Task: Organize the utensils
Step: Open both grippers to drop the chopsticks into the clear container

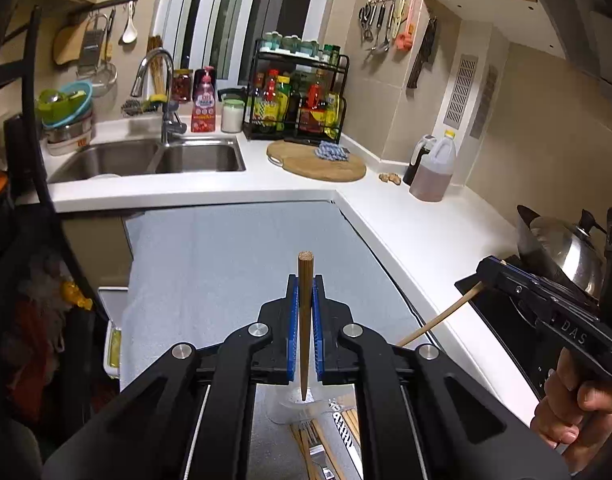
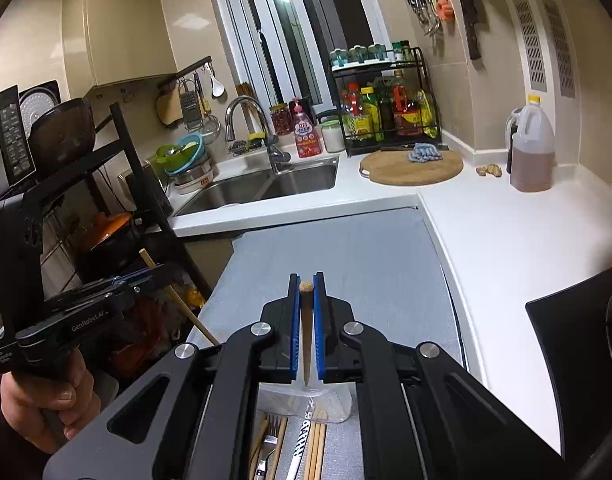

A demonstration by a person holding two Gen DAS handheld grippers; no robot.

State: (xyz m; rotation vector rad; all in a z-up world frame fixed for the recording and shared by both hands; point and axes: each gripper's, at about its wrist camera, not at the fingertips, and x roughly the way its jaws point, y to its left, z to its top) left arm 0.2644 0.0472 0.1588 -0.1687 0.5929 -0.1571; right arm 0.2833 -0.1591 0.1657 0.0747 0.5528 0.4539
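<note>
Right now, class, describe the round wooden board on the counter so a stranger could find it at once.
Start at the steel sink and follow the white counter right toward the corner. There, in front of the black bottle rack, the round wooden board lies flat. It is the only wooden disc on the counter, and a small blue cloth rests on it.

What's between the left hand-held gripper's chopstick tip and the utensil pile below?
Left wrist view: a clear container sits under the chopstick tip, ahead of the utensil pile.
</note>
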